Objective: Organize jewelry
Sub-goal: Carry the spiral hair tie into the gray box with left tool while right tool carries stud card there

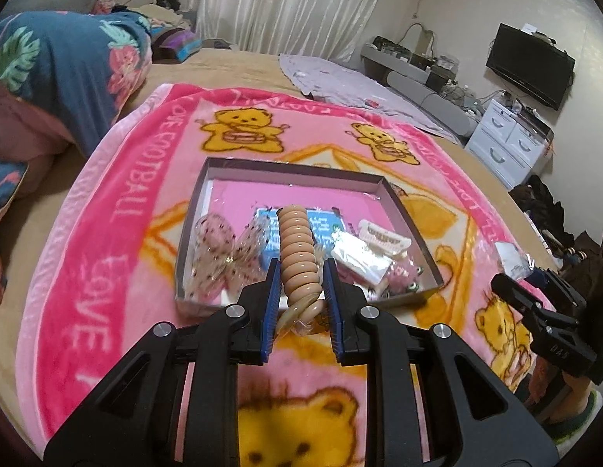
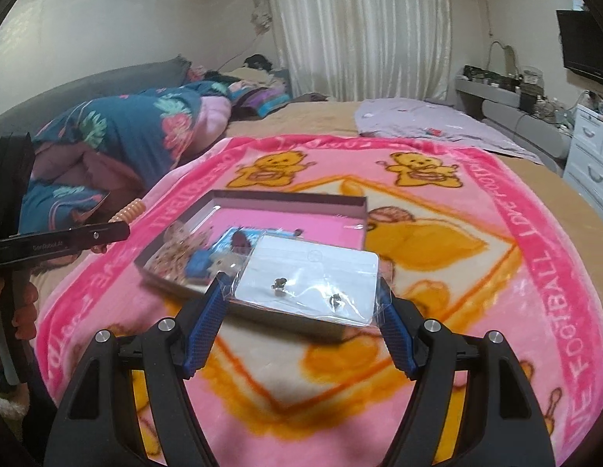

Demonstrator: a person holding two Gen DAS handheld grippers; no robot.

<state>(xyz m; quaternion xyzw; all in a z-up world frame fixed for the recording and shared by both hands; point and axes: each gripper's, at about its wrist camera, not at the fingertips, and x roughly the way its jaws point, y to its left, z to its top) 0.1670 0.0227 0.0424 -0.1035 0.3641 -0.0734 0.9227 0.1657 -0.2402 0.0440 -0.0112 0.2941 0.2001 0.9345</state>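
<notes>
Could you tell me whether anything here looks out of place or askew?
Nothing looks spilled or damaged. Two items are still outside the tray: the left gripper holds a beige coil hair tie, and the right gripper holds a bagged earring card.

The blanket (image 1: 118,202) is pink with yellow bears; the coil (image 1: 297,249) is beige; the box (image 1: 293,169) is pink inside.

pink bear blanket (image 1: 118,210) | floral quilt (image 1: 68,62) | curtain (image 1: 290,4) | TV (image 1: 529,66) | white drawers (image 1: 509,142)

Box (image 1: 391,194) on blanket (image 1: 118,233), trinkets (image 1: 363,257) inside
</notes>
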